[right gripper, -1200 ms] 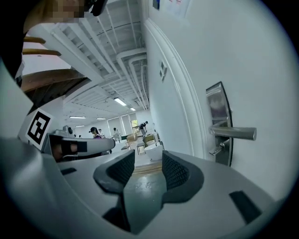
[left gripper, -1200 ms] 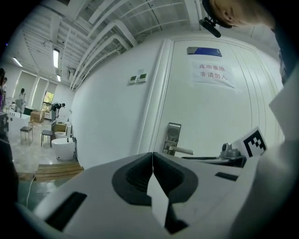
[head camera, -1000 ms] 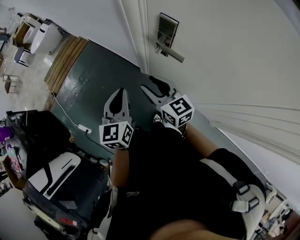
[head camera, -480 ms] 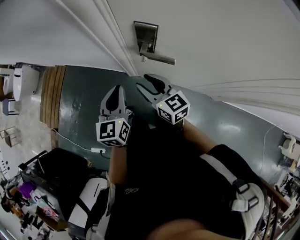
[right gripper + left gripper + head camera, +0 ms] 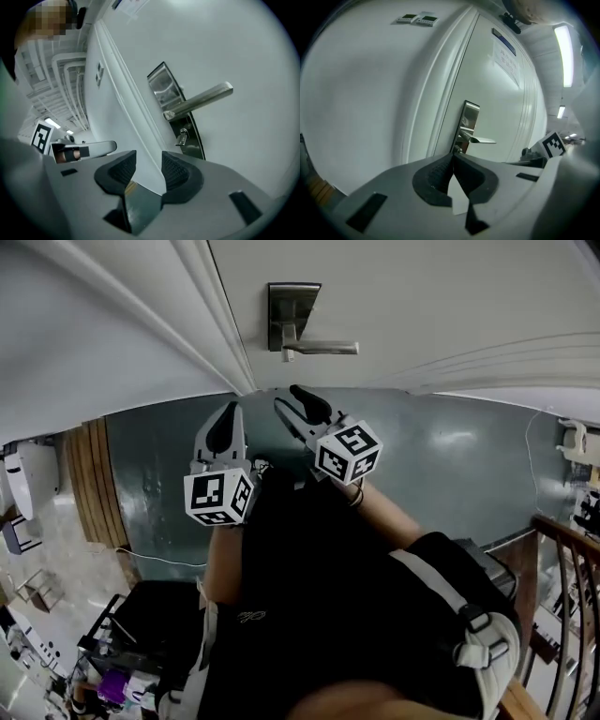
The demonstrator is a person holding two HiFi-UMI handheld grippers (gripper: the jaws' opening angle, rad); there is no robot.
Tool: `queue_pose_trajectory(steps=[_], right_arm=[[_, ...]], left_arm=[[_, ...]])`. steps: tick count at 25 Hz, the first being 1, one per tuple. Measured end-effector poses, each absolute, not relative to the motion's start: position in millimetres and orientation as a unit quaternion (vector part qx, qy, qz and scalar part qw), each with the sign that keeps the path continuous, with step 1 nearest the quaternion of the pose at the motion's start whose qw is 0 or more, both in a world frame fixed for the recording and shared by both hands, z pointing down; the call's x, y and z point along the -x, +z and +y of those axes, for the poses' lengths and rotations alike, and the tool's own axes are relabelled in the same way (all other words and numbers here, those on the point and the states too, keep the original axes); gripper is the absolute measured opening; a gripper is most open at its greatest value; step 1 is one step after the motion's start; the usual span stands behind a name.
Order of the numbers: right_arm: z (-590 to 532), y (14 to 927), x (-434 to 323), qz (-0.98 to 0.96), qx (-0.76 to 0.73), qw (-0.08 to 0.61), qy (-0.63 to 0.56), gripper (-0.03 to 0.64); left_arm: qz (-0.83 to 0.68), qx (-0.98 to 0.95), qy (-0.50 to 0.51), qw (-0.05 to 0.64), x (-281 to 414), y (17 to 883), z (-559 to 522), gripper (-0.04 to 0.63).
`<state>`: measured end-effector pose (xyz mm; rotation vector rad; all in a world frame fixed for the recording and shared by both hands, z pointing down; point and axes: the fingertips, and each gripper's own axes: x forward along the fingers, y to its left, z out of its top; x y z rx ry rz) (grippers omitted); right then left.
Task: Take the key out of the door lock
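Spread, empty jaws on the right gripper (image 5: 149, 157), pressed-together jaws on the left gripper (image 5: 453, 157); small silver metal key (image 5: 183, 137) right of centre, under the brushed-steel lever handle (image 5: 201, 101), probably light, stiff, slippery: pinch its flat head.

A white wall (image 5: 84, 343) filled the head view from 9 to 12 o'clock, above a glossy grey-green floor (image 5: 450, 456). Wooden flooring (image 5: 89, 484) lay at 9 o'clock and a wooden railing (image 5: 567, 531) at 4 o'clock. A ceiling strip light (image 5: 564, 56) glowed.
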<state>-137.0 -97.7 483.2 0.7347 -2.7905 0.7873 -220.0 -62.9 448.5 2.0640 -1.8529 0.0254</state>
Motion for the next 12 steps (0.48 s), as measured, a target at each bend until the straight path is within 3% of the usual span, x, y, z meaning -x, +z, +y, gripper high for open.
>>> queue_pose_trajectory(steps=[12], right_arm=[[-102.4, 488.0, 132.0, -0.888, -0.355, 0.028, 0.29, 0.155]], left_arm=[[-0.581, -0.789, 0.024, 0.196, 217.9, 463.2, -74.0, 0.025]])
